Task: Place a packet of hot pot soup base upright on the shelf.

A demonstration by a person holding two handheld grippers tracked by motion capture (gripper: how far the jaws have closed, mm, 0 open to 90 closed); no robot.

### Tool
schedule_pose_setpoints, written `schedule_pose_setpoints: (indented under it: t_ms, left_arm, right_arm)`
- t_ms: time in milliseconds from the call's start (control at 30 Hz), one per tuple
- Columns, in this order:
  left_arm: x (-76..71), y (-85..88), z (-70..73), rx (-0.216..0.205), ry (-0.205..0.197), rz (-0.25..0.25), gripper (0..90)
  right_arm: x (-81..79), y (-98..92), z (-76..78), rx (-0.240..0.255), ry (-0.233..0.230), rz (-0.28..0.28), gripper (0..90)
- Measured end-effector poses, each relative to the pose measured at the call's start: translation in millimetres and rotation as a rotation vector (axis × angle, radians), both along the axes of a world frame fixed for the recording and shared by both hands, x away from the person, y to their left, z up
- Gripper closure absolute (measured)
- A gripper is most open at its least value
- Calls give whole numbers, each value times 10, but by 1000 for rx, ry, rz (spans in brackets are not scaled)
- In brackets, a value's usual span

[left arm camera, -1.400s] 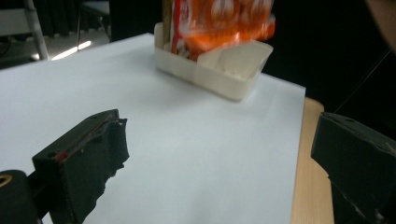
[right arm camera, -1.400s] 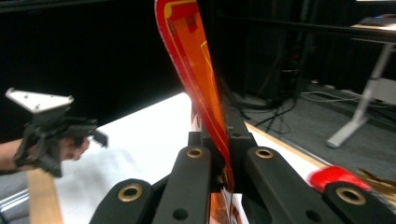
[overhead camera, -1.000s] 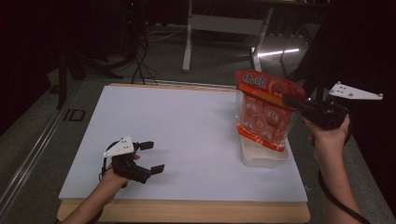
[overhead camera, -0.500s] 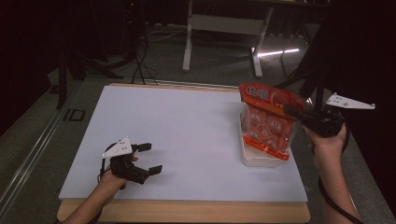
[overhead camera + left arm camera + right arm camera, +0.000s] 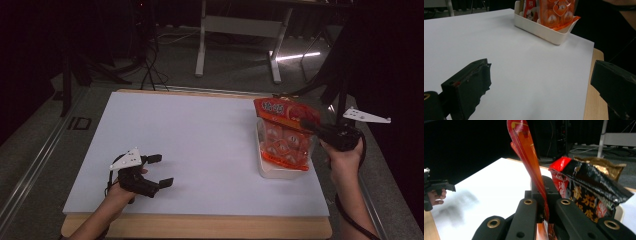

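Note:
A clear-and-orange snack bag [image 5: 282,137] stands upright with its lower end inside a white bin [image 5: 280,172] at the table's right side. My right gripper [image 5: 306,125] is shut on the bag's top right edge. In the right gripper view the jaws [image 5: 545,195] pinch the thin orange film [image 5: 526,150], which rises between them. My left gripper [image 5: 161,170] rests near the front left of the table, open, with nothing between its fingers. The left gripper view shows the two wide-apart jaws [image 5: 541,87] over bare white surface, with the bin [image 5: 541,27] and orange bag [image 5: 556,12] beyond.
A white sheet [image 5: 200,135] covers the wooden table. A dark red and black snack bag [image 5: 584,185] stands in the bin beside the orange one. Another red-and-white packet [image 5: 530,10] sits at the bin's far end. Metal table legs [image 5: 202,45] stand on the floor behind.
My right gripper has come down with the orange bag, whose lower end now sits deeper in the white bin. The left gripper has stayed put.

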State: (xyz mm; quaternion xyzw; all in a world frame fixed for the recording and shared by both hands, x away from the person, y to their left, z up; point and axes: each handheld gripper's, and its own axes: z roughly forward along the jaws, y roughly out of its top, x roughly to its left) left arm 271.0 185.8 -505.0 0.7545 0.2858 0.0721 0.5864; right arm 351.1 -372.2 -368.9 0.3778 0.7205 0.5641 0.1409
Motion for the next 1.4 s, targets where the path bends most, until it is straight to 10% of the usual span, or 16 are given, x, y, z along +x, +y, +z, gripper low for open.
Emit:
schedule_pose_setpoints:
  t_ms: [833,1400]
  left_arm:
    - [12,-7,-31,0,5,-2,26]
    - [0,-5,-35,1,4,-3,26]
  right_arm:
    - [-44,-215,-389,10,38,-64,899]
    - [-156,-13,135,-26,-64,-83,506]
